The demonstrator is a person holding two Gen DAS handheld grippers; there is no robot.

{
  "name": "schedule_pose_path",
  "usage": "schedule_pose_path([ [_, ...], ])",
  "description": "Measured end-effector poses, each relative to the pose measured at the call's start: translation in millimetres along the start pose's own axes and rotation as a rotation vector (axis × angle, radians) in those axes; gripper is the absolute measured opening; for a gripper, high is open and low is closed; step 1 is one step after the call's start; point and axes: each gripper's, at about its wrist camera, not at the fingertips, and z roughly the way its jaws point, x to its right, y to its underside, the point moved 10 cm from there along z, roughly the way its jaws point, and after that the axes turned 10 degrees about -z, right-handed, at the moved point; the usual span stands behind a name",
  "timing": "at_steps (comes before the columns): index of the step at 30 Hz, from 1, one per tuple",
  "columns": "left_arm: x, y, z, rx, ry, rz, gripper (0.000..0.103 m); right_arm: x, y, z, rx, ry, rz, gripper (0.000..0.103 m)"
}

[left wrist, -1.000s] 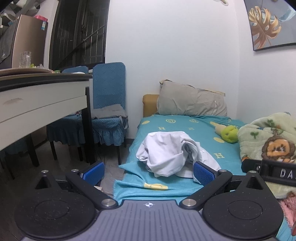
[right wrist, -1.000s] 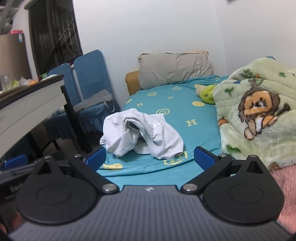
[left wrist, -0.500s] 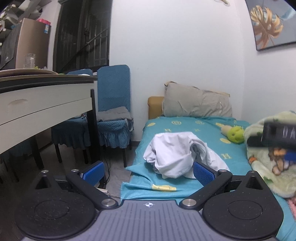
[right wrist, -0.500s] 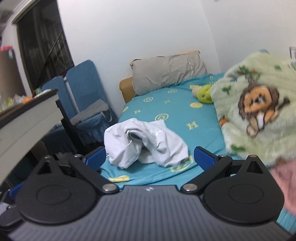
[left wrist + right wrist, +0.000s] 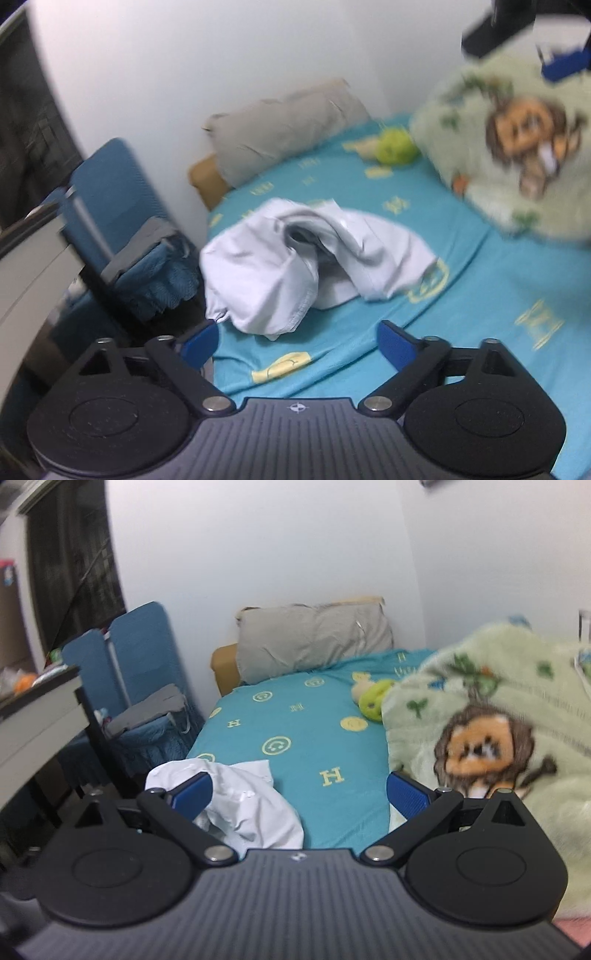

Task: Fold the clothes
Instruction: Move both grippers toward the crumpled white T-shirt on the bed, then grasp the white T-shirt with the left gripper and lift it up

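A crumpled white garment [image 5: 306, 262] lies in a heap near the foot of the bed, on the teal sheet [image 5: 480, 295]. My left gripper [image 5: 297, 339] hovers open just short of the heap, nothing between its blue pads. In the right wrist view the same white garment [image 5: 251, 805] sits low and left, partly hidden behind the left finger. My right gripper [image 5: 299, 795] is open above the sheet [image 5: 314, 738] and holds nothing. The right gripper [image 5: 554, 55] also shows, blurred, at the top right of the left wrist view.
A green lion blanket [image 5: 498, 738] is piled on the bed's right side. A grey pillow [image 5: 314, 642] and a green plush toy [image 5: 373, 701] lie at the head. Blue chairs [image 5: 140, 672] and a white desk [image 5: 33, 723] stand to the left.
Both grippers have swung: the left tilted and moved closer over the white garment; the right rose and shifted, so the garment now sits lower left in its view. Both stayed open.
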Motion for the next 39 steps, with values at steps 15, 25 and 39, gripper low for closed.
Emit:
schedule_pose_path([
  [15, 4.9, 23.3, 138.1, 0.075, -0.189, 0.305, 0.068, -9.5, 70.1, 86.4, -0.142, -0.127, 0.076, 0.102],
  [25, -34.7, -44.3, 82.7, 0.304, -0.221, 0.059, 0.005, 0.7, 71.2, 91.9, -0.113, -0.058, 0.012, 0.102],
  [39, -57.7, -85.7, -126.7, 0.639, 0.059, -0.284, 0.004, -35.6, 56.0, 31.3, -0.009, -0.113, -0.070, 0.102],
])
